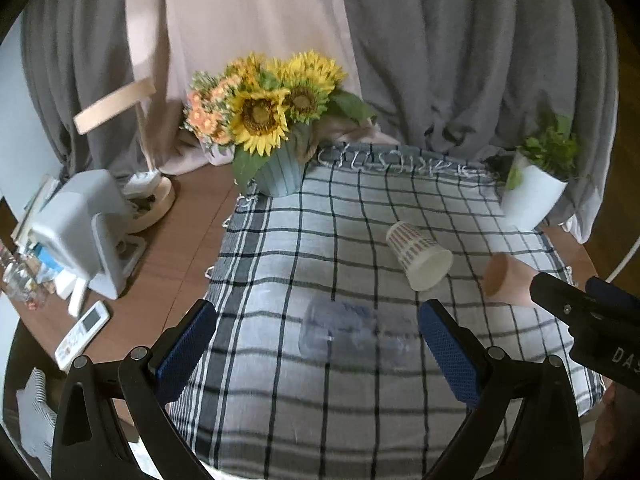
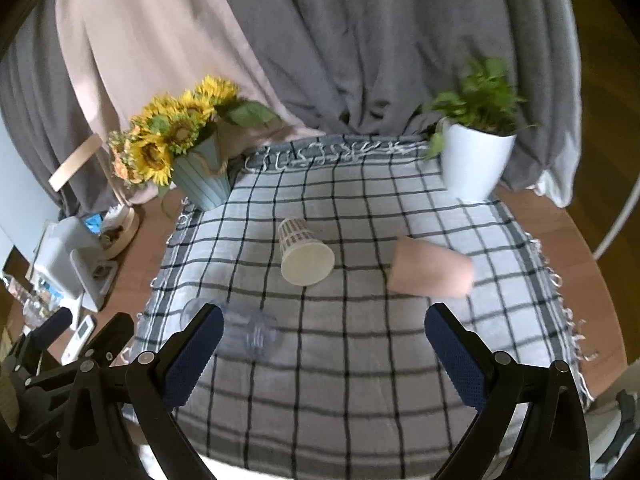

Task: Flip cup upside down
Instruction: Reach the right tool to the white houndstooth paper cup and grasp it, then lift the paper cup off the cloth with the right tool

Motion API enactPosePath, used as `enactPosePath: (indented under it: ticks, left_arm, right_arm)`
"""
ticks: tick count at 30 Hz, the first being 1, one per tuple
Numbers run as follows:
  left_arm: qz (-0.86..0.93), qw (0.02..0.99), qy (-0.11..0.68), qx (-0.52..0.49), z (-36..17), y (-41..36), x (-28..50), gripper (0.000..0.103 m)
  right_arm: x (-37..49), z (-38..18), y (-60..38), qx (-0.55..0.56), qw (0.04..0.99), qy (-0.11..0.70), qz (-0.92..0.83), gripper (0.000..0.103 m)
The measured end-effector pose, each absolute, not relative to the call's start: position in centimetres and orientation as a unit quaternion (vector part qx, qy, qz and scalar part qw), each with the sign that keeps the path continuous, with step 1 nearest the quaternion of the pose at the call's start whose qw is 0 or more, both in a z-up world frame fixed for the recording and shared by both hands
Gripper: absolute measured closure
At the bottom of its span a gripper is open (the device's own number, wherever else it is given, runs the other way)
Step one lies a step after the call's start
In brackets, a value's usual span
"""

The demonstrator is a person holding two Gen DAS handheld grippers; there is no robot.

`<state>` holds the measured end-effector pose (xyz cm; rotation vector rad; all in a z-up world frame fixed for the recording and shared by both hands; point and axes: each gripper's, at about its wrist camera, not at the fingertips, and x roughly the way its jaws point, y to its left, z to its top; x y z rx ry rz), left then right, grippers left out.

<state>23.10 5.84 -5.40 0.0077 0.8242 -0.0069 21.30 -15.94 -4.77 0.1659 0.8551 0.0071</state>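
Grey curtains hang behind my bench (image 2: 568, 240), which wears a checked cloth (image 2: 360, 360). Three cups lie on their sides there: a clear cup (image 1: 344, 332) between my left claw's (image 1: 316, 352) spread fingers, a paper cup (image 2: 302, 250) mid-cloth, and a pink cup (image 2: 430, 268) just ahead of my right claw (image 2: 322, 354), also spread wide.

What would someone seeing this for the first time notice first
The sunflower bouquet in its ribbed blue pot at the far left corner of the checked cloth draws the eye first, opposite a leafy plant in a white pot at the far right corner. Next come three cups lying on their sides on the cloth: a patterned paper cup mid-cloth, a pink cup to its right, and a clear cup nearer, on the left.
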Motion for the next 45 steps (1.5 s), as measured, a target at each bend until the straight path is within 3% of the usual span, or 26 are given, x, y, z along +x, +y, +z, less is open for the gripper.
enactPosePath:
  ticks: [24, 32, 37, 45]
  left_arm:
    - [0.01, 0.844, 0.537, 0.018, -15.4, 7.4, 39.5, 0.0]
    - [0.01, 0.827, 0.562, 0.029, -17.8, 7.3, 41.5, 0.0]
    - [0.007, 0.825, 0.565, 0.035, -18.1, 7.0, 41.8, 0.0]
    - [0.005, 0.84, 0.54, 0.042, -15.7, 6.1, 40.0, 0.0]
  right_arm:
    - [43.3, -16.8, -11.4, 0.038, 0.778, 0.625, 0.042, 0.004]
    - [45.6, -19.8, -10.5, 0.023, 0.752, 0.657, 0.043, 0.013]
    - [46.2, -20.7, -10.3, 0.021, 0.741, 0.67, 0.045, 0.034]
    - [44.8, -18.3, -12.0, 0.046, 0.762, 0.644, 0.038, 0.035]
